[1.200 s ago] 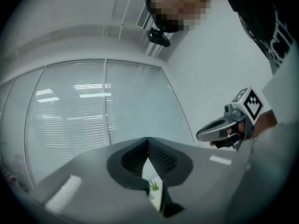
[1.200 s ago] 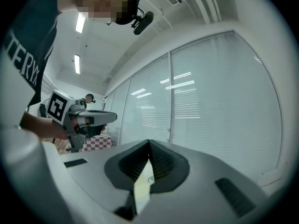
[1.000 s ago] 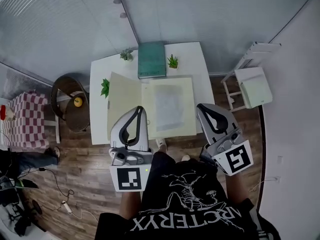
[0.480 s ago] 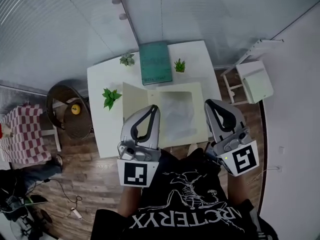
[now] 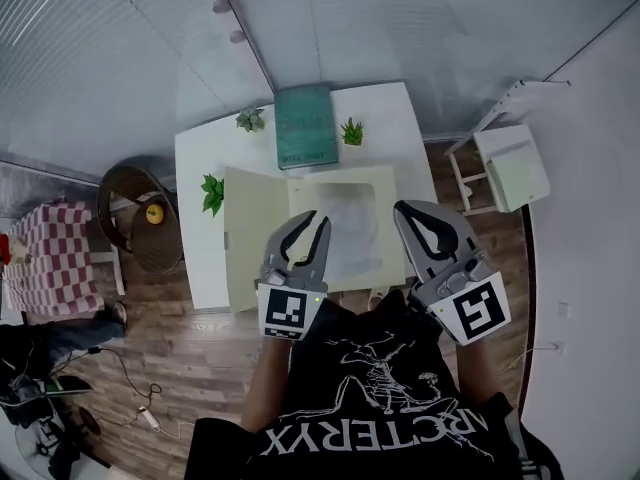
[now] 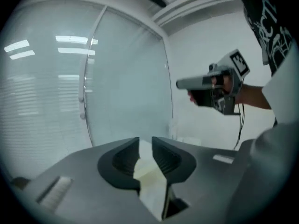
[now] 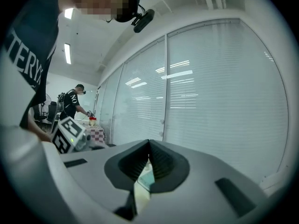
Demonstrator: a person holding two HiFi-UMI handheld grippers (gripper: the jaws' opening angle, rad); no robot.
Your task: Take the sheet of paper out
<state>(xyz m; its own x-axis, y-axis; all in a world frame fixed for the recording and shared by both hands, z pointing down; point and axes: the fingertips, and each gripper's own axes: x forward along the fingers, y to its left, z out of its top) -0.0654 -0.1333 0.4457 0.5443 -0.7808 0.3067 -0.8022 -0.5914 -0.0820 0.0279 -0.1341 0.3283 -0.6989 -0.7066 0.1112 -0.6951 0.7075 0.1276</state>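
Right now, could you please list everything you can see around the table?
table: one, white, centre of the head view.
folder: one, cream, lying open on the table's near half.
sheet of paper: one, white, on the folder's right leaf.
book: one, teal, at the table's far edge.
potted plants: three, green, two flanking the book, one left of the folder.
chair: one, dark, left of the table, a yellow object on it.
stool: one, white, right of the table.
left gripper: one, grey, above the folder, jaws opening, nothing between them.
right gripper: one, grey, over the folder's right edge, jaws together.
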